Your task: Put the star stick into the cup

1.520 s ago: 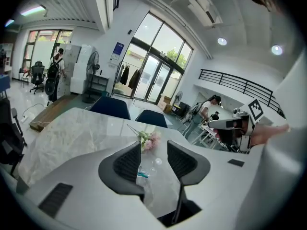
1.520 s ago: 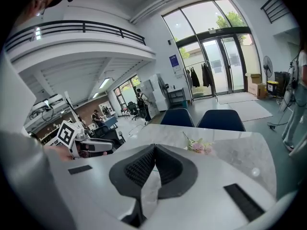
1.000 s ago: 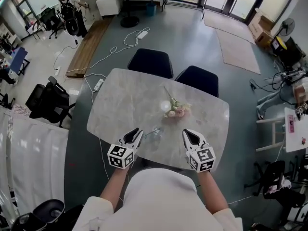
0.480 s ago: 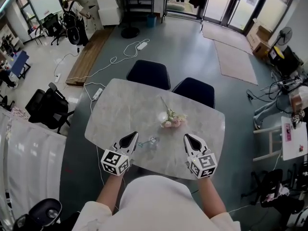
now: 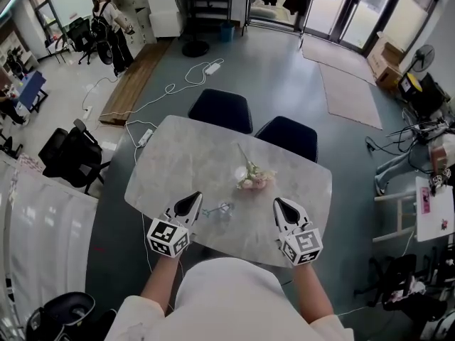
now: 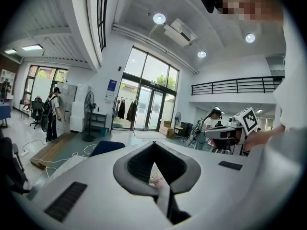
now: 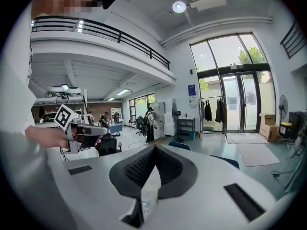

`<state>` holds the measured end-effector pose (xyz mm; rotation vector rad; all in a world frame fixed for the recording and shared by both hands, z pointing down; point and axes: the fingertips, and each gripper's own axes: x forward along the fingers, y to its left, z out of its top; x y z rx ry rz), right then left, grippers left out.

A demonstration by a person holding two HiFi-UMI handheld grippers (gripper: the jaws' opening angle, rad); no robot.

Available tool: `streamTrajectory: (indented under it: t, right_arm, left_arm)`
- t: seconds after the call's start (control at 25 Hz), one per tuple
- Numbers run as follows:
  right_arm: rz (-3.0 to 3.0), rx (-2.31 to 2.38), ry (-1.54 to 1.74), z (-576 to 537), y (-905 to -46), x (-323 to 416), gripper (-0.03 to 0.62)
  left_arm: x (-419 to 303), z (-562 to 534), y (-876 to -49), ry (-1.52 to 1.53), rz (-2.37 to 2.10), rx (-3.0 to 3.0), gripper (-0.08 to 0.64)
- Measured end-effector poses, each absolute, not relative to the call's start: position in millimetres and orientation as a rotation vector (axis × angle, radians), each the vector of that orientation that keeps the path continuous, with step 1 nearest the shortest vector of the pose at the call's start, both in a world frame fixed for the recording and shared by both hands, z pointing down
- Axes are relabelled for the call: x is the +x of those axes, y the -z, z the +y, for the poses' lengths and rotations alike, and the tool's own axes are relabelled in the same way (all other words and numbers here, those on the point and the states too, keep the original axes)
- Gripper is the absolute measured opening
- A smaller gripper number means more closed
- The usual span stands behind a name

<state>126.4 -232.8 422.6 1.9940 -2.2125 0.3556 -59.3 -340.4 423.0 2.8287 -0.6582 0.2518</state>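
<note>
A small clear cup (image 5: 226, 212) stands on the marble table (image 5: 178, 162) near its front edge, between my two grippers. A thin stick, which I take for the star stick (image 5: 211, 211), lies just left of the cup; it is too small to make out in detail. My left gripper (image 5: 196, 196) hovers left of the stick, jaws shut with nothing between them. My right gripper (image 5: 279, 201) hovers right of the cup, jaws also shut and empty. In the right gripper view the cup (image 7: 145, 195) shows through the gap below the tips.
A bunch of pale pink flowers (image 5: 253, 177) lies on the table beyond the cup. Two dark chairs (image 5: 221, 109) stand at the far side. Cables run over the floor (image 5: 174, 77). People stand far off at the back left.
My left gripper's jaws have come together. Both grippers have stayed near the table's front edge, with only a slight shift of the view.
</note>
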Motion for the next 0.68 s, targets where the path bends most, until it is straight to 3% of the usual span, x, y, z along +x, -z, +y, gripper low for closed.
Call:
streamTrajectory:
  t: [0.68]
  right_arm:
    - [-2.227, 1.974, -0.362, -235.6, -431.2, 130.3, 0.006]
  left_arm:
    - [-57.0, -338.8, -426.2, -0.269, -0.678, 2.829, 0.02]
